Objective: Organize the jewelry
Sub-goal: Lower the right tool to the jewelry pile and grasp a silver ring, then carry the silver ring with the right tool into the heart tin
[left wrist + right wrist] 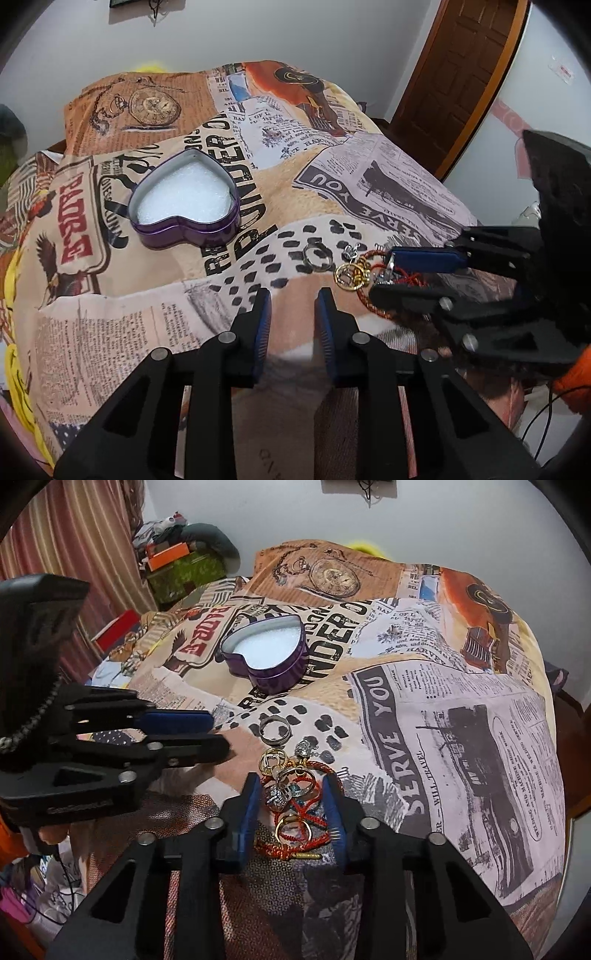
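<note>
A purple heart-shaped tin (184, 229) (277, 679) lined with white foam lies open on the printed bedspread. In front of it lie a silver ring (316, 256) (275, 729), a small silver charm (349, 253) (304, 747) and a gold ring (351, 277) (273, 762). A red cord bracelet (321, 766) (364, 295), tangled with several rings and a sparkly pendant, sits between the blue pads of my right gripper (292, 781) (384, 276), which is shut on it. My left gripper (294, 295) (219, 734) hovers just left of the pile, open, with nothing between its fingers.
The newspaper-print bedspread (369, 192) drops away at its right edge. A wooden door (461, 74) stands beyond. Boxes and clothes (177, 561) pile up by a striped curtain (74, 535) at the far left. An orange sleeve (572, 380) shows behind the right gripper.
</note>
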Action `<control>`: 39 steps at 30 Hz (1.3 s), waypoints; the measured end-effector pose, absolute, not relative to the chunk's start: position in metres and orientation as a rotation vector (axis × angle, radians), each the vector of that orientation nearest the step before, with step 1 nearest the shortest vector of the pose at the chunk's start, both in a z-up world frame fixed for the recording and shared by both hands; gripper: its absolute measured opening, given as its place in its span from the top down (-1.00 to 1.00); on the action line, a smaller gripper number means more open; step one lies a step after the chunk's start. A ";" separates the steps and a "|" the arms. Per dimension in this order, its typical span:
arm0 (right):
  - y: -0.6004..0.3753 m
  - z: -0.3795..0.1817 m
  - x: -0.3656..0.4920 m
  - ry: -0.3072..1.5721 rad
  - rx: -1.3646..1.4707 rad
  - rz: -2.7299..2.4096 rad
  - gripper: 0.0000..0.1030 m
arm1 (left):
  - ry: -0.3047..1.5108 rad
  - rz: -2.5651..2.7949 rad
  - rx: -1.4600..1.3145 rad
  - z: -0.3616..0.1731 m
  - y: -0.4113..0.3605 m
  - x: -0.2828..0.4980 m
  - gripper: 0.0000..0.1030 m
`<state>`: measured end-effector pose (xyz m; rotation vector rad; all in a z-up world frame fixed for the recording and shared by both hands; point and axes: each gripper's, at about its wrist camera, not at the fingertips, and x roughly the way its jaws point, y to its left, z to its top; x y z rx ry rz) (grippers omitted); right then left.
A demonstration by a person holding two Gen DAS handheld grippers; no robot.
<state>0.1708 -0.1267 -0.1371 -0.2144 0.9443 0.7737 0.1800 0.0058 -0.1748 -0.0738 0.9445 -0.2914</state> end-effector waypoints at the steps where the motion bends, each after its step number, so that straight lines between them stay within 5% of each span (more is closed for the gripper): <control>1: -0.127 -0.138 0.172 0.948 -0.211 0.775 0.52 | 0.941 -0.290 -0.067 -0.174 0.005 0.179 0.53; 39: -0.158 -0.099 0.179 0.824 -0.064 0.696 0.52 | 0.896 -0.289 -0.049 -0.156 -0.016 0.203 0.60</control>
